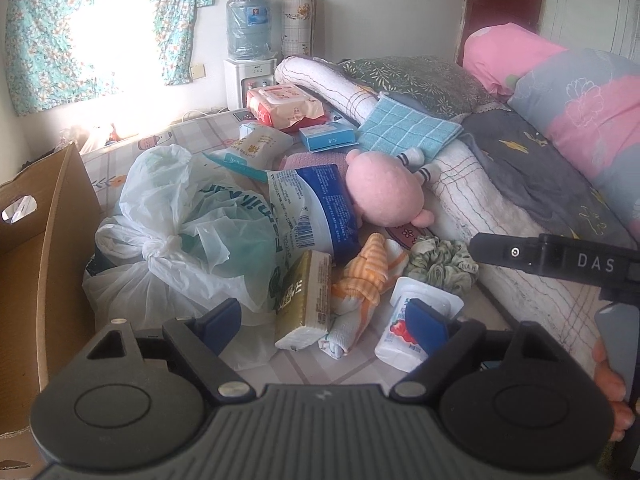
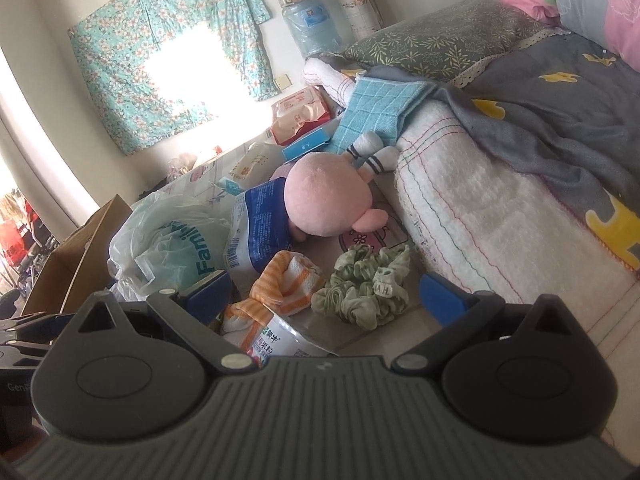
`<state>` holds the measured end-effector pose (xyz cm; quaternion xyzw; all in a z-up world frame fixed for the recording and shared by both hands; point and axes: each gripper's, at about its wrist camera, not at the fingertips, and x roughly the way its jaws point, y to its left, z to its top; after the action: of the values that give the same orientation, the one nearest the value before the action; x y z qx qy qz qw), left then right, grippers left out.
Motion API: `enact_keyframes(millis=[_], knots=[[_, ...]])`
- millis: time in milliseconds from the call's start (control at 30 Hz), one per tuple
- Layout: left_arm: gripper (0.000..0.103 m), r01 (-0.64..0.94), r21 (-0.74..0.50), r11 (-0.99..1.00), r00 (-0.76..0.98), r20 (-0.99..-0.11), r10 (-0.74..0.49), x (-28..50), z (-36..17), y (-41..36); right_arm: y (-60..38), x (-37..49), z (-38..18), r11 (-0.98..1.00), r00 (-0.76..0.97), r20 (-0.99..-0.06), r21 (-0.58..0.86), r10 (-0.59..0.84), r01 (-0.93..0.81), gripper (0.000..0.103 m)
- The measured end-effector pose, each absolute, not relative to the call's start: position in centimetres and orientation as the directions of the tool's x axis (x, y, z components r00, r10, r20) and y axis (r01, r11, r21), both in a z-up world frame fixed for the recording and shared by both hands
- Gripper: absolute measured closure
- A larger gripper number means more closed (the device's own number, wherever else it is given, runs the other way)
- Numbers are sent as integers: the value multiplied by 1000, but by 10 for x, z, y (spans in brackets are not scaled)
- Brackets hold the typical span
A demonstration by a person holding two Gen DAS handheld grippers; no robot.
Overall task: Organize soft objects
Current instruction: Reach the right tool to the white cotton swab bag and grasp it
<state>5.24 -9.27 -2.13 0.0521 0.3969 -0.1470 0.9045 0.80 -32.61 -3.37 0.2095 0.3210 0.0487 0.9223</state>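
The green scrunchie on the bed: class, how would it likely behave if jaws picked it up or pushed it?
The green scrunchie is bunched, ruffled fabric, so it would probably squash and flop rather than hold its shape. It looks light for its size, and a push would likely slide or crumple it, not roll it. Being soft cloth, it seems unlikely to break.

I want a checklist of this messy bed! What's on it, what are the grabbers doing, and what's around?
Surface: patterned bed sheet, mostly covered.
Job's things: pink plush toy, orange striped cloth, green scrunchie, blue checked towel on the rolled white blanket.
Clutter: tied plastic bag, blue tissue pack, gold tissue packet, yogurt cup, wet wipes.
Grippers: left gripper jaws open, holding nothing; right gripper jaws open, holding nothing.
Cables: nothing seen.
Surroundings: cardboard box on the left, water dispenser, floral curtain.
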Motion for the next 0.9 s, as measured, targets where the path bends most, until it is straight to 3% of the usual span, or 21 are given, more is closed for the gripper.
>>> enact_keyframes(millis=[200,500,667,767,900], knots=[[16,304,-15,953,656,-721,-221,68,-1,-89,-324,21,-26,906,789,-562,424,247,18,7],[15,273,-24,962,652,-730,-203,154,69,-54,-323,88,42,871,814,-445,471,373,-142,7],[15,283,71,956,666,-732,-143,219,86,-44,-312,158,64,808,772,-427,561,470,-182,9],[16,294,93,951,664,-736,-134,260,79,-44,-303,211,65,788,733,-468,598,494,-149,15],[19,329,35,944,593,-785,-177,311,50,-48,-290,284,43,736,644,-539,675,543,-56,31]])
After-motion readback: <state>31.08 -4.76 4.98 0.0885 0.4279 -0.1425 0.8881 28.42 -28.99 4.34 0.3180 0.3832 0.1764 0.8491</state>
